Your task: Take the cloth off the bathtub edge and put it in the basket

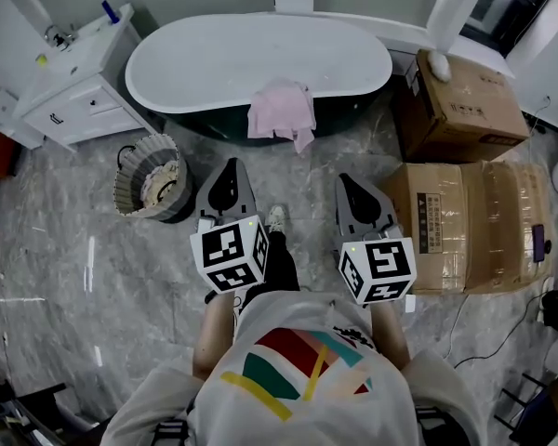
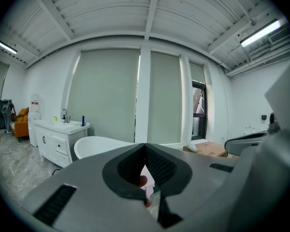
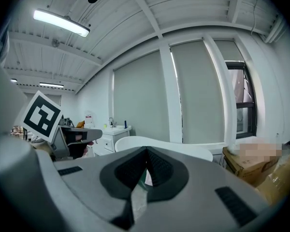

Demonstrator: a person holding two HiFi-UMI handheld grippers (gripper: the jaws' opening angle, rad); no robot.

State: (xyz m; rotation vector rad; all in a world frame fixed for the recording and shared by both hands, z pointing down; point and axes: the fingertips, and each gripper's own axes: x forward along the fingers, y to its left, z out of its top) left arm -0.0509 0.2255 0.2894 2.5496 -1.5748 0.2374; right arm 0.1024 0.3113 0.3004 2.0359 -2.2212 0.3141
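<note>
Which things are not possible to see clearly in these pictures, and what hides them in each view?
Head view: the contents of the basket are too small to tell.
Head view: the print on the cardboard box label is too small to read.
Left gripper view: the shut left tool hides nearly all of the cloth.
Right gripper view: the shut right tool covers the bathtub's near side.

The T-shirt [image 1: 302, 372] is white with red, teal and yellow stripes, and the left hand-held gripper [image 1: 231, 165] and right hand-held gripper [image 1: 347, 180] are grey with black-and-white square markings.
</note>
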